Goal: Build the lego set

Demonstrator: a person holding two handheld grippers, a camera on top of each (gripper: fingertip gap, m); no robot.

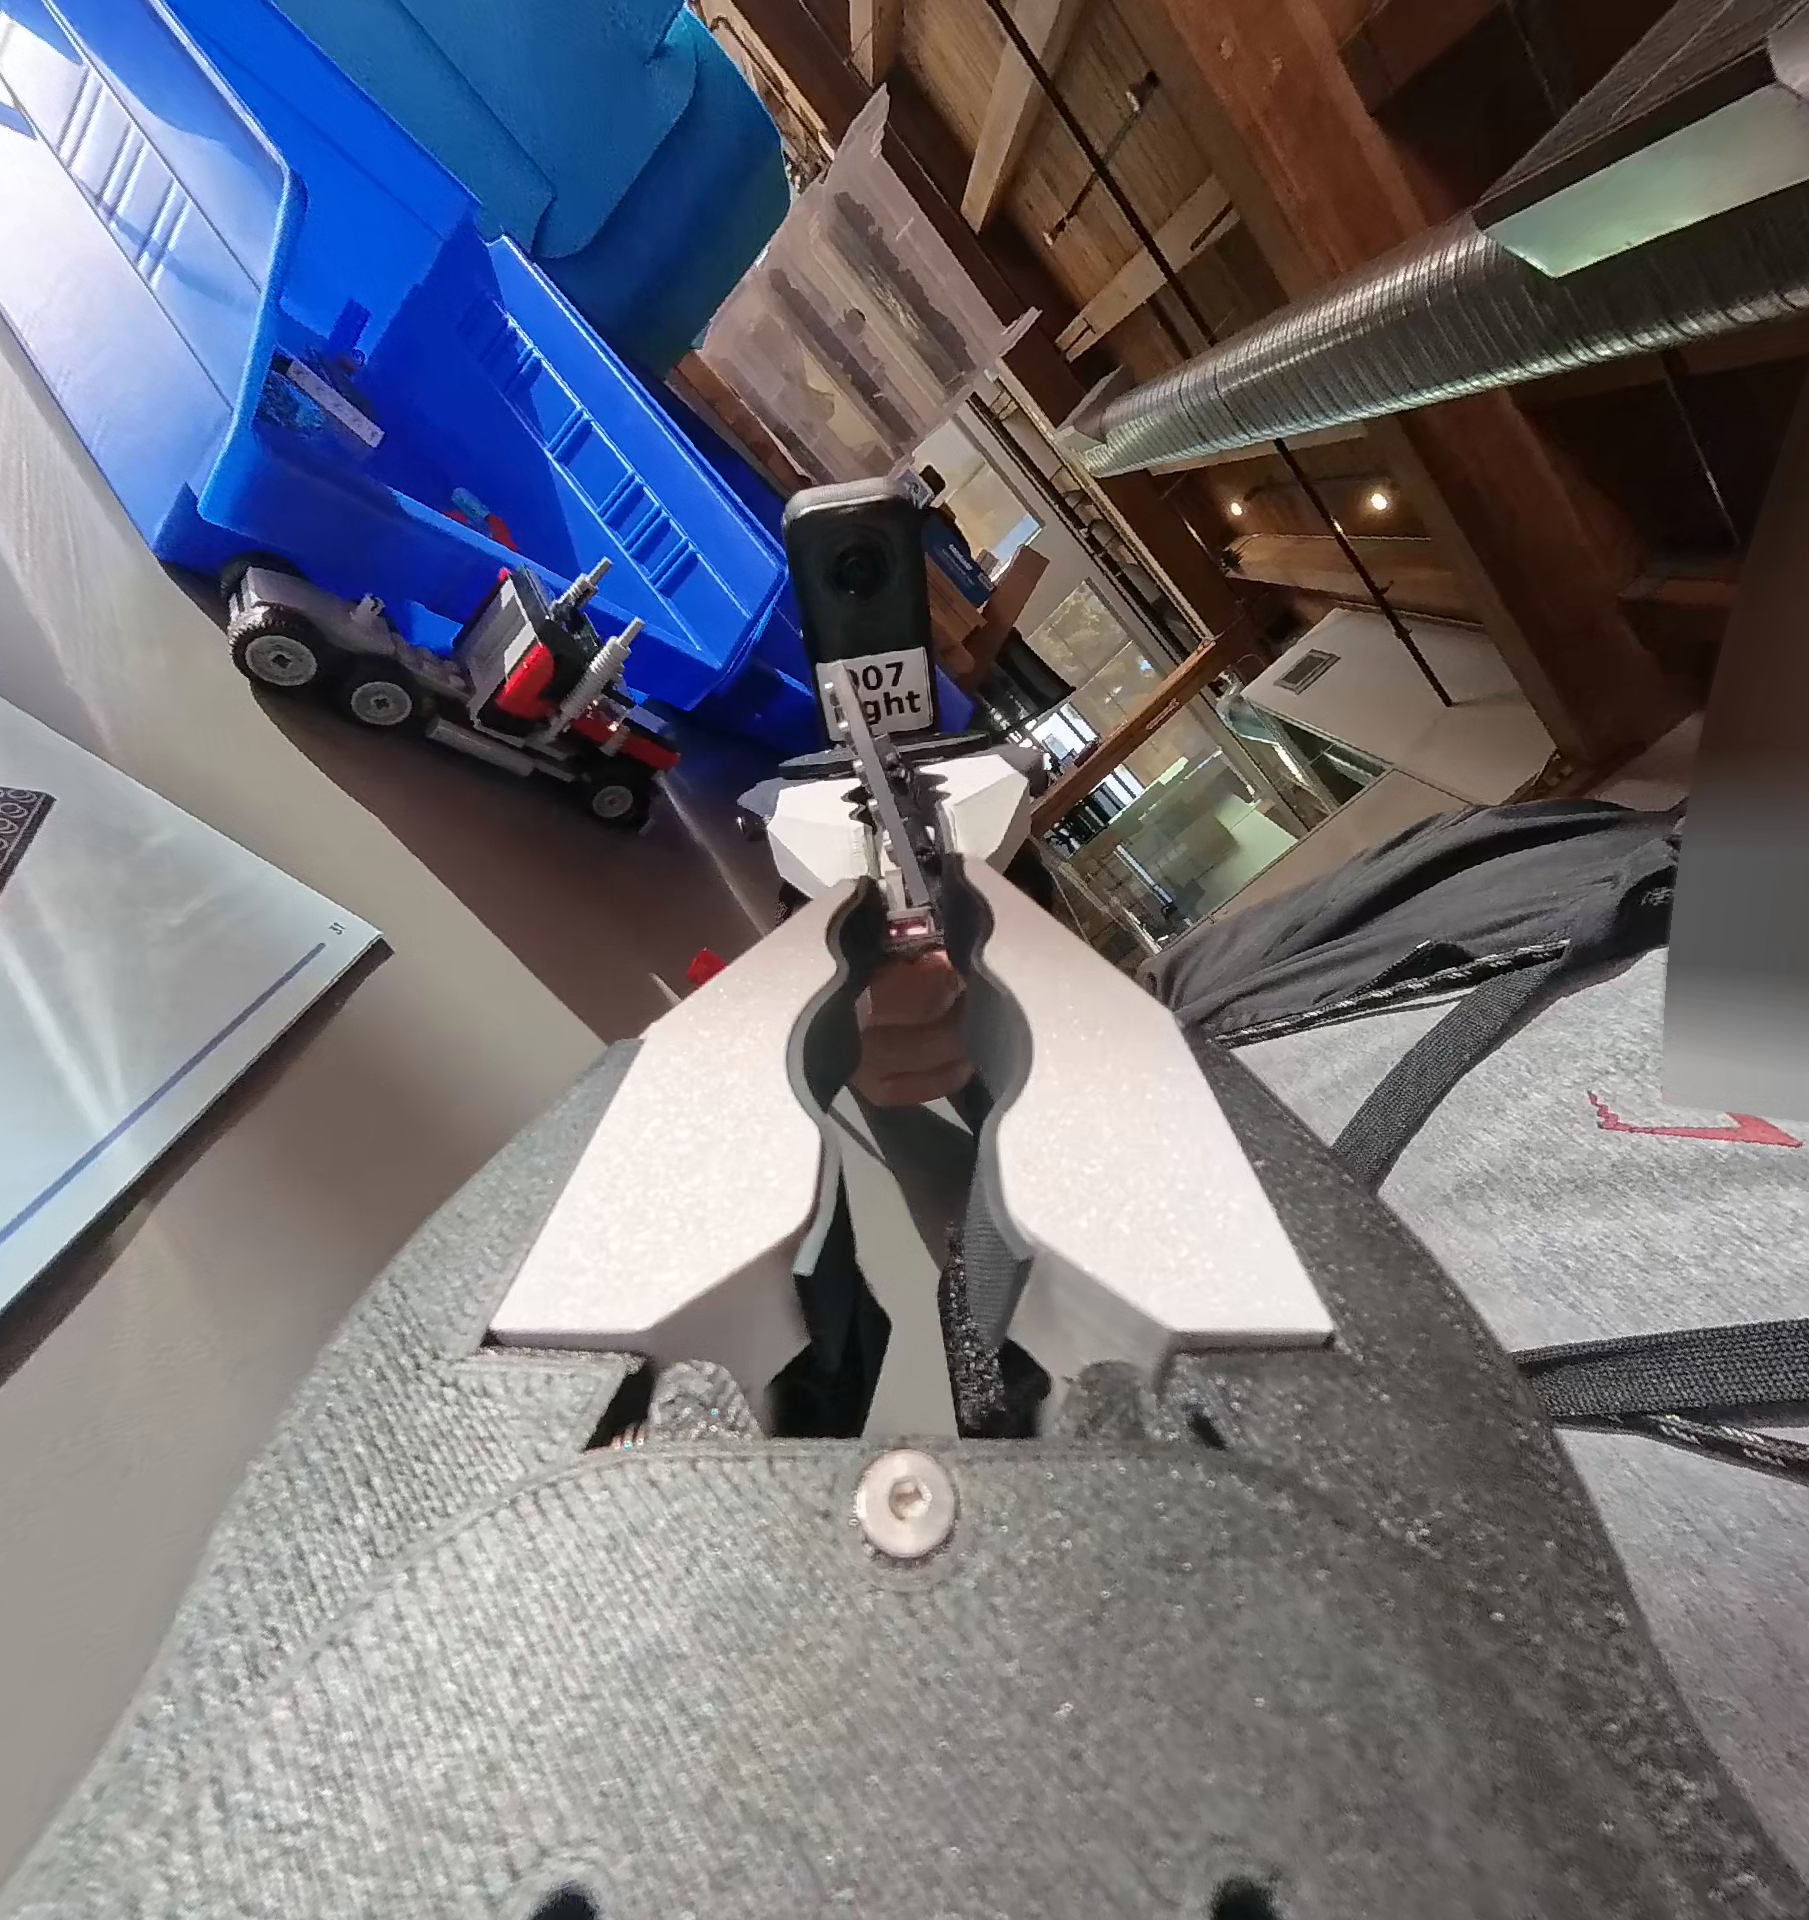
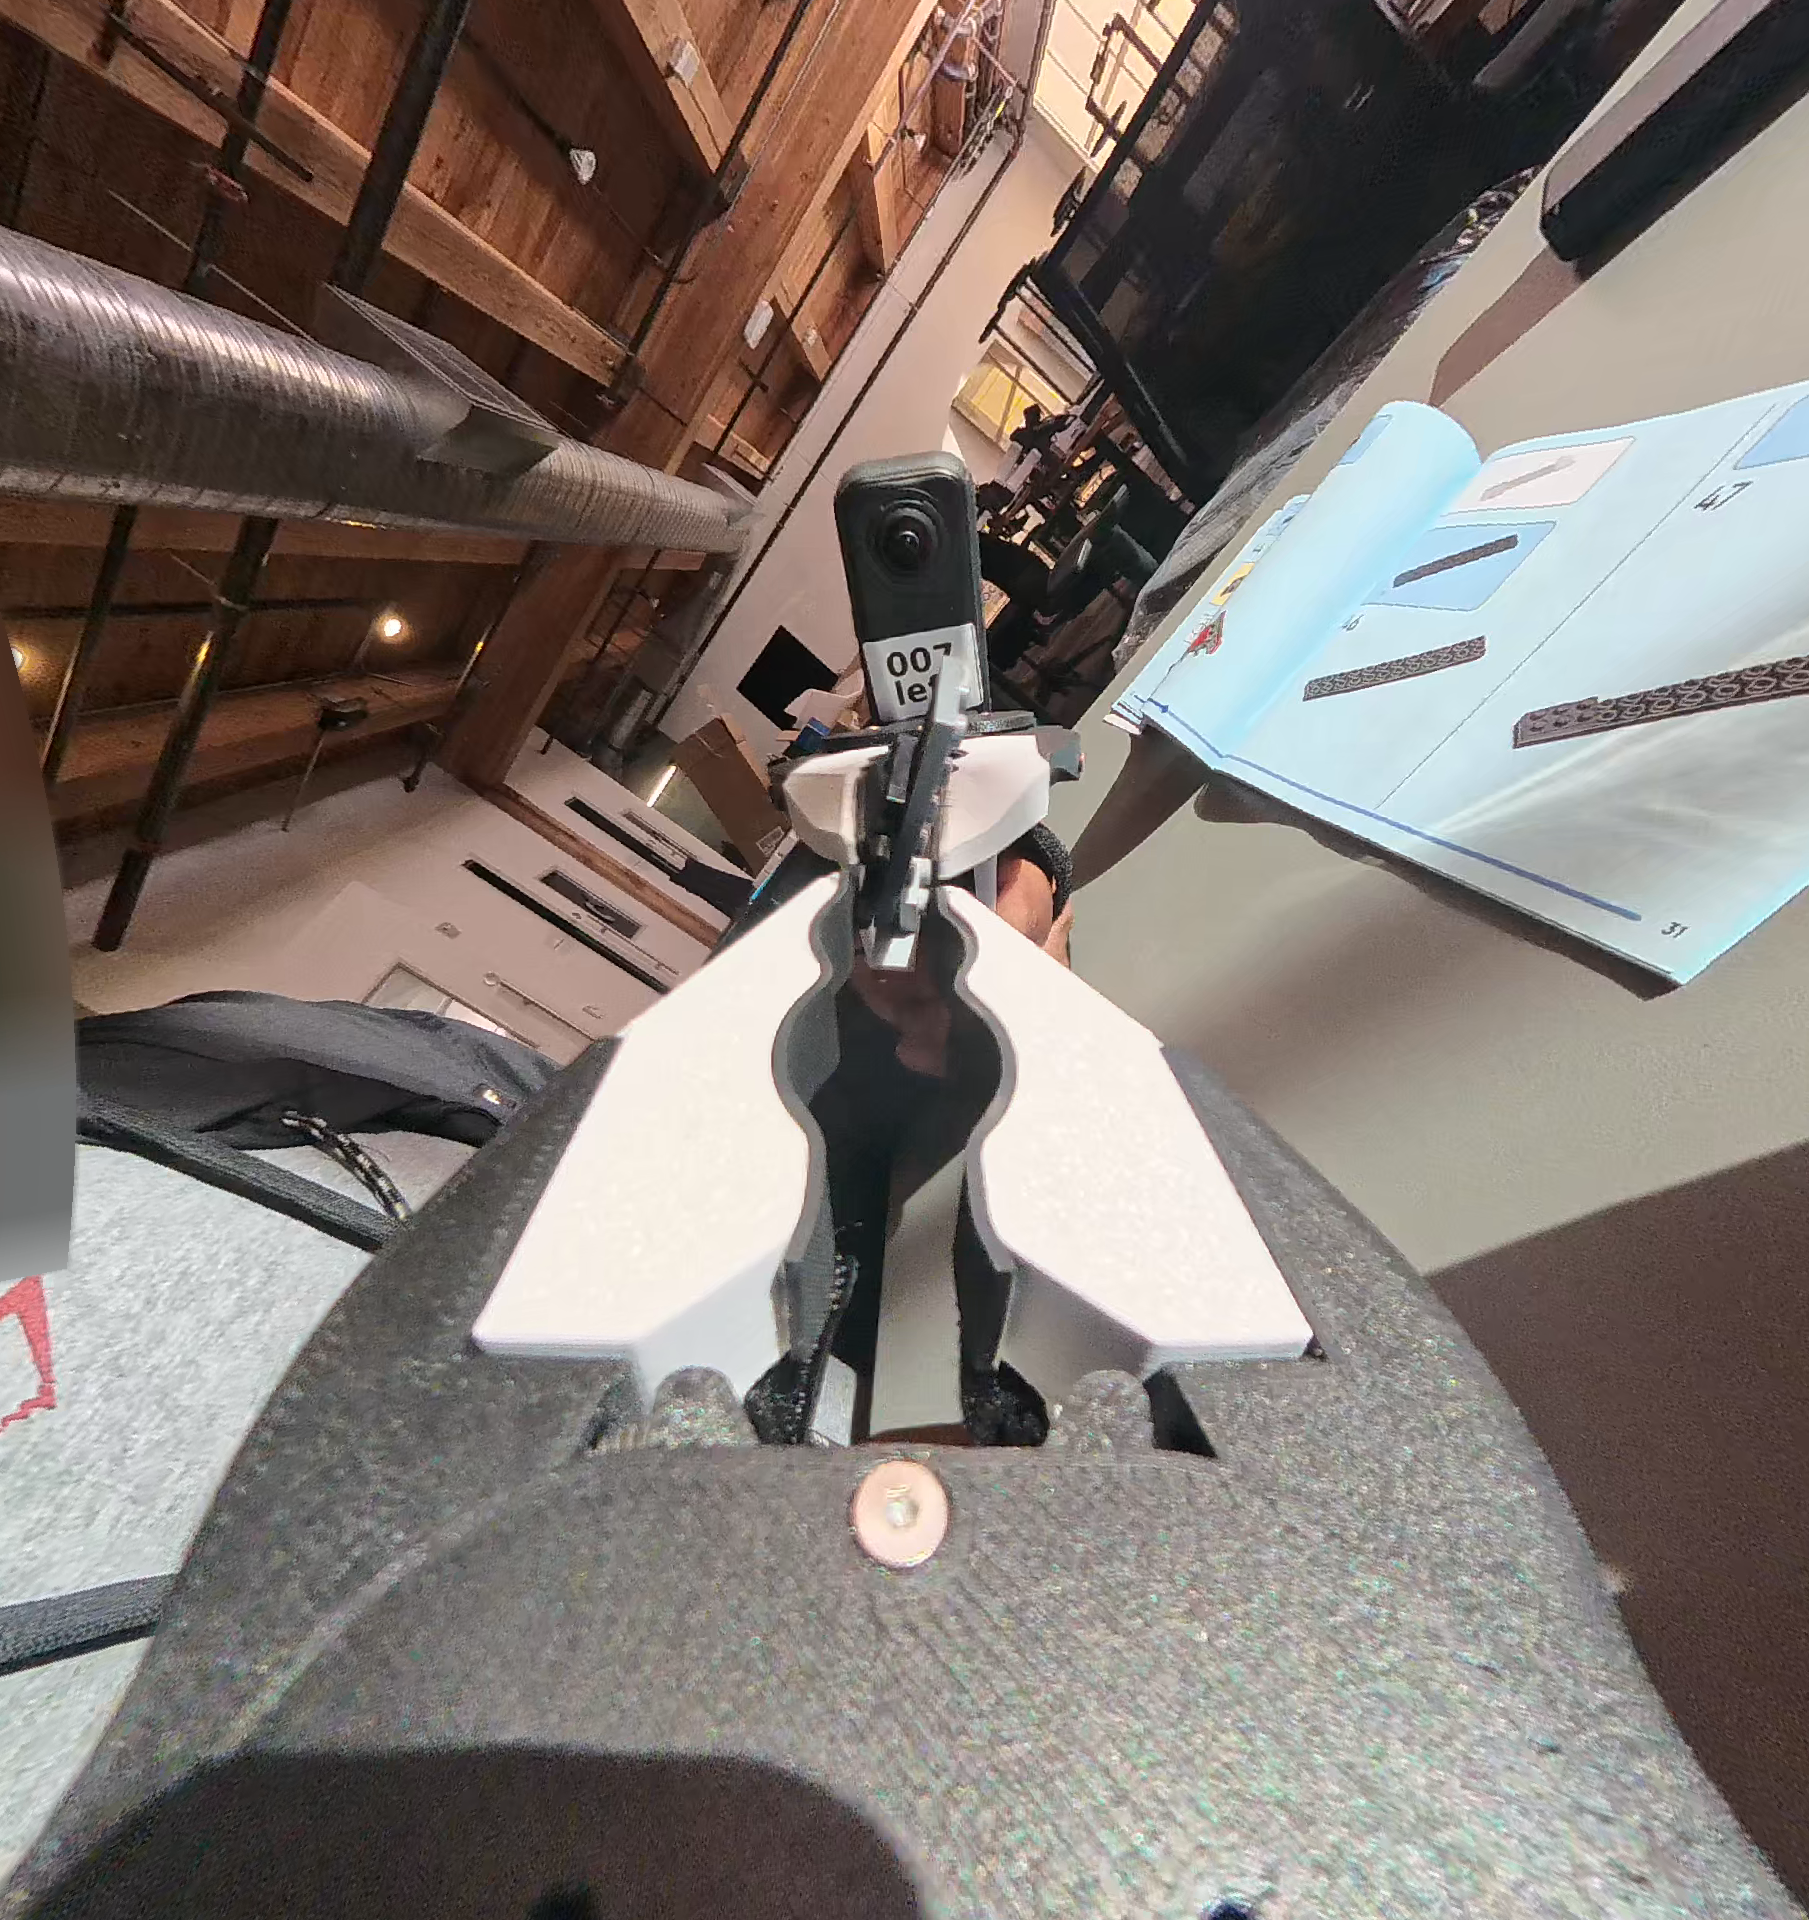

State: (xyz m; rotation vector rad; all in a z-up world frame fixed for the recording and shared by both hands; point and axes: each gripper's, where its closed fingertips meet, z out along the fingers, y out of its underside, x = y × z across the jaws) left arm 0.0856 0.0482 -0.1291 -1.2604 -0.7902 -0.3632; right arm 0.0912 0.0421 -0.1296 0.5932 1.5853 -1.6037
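My two grippers face each other above the table, and a long thin dark-grey lego plate (image 1: 889,810) with small light-grey pieces on it spans between them. My left gripper (image 1: 905,925) is shut on one end of it. My right gripper (image 2: 892,935) is shut on the other end of the plate (image 2: 915,790). The right gripper (image 1: 884,842) shows straight ahead in the left wrist view, and the left gripper (image 2: 908,831) in the right wrist view. A partly built red, black and grey lego truck (image 1: 464,675) stands on the table beside a blue bin.
The blue bin (image 1: 443,343) holds loose pieces. An open instruction booklet (image 2: 1502,675) lies on the table and also shows in the left wrist view (image 1: 100,997). A small red piece (image 1: 705,964) lies on the table (image 1: 308,1195). A person in a grey shirt (image 1: 1502,1195) is close behind. The grippers are tip to tip, or close to it.
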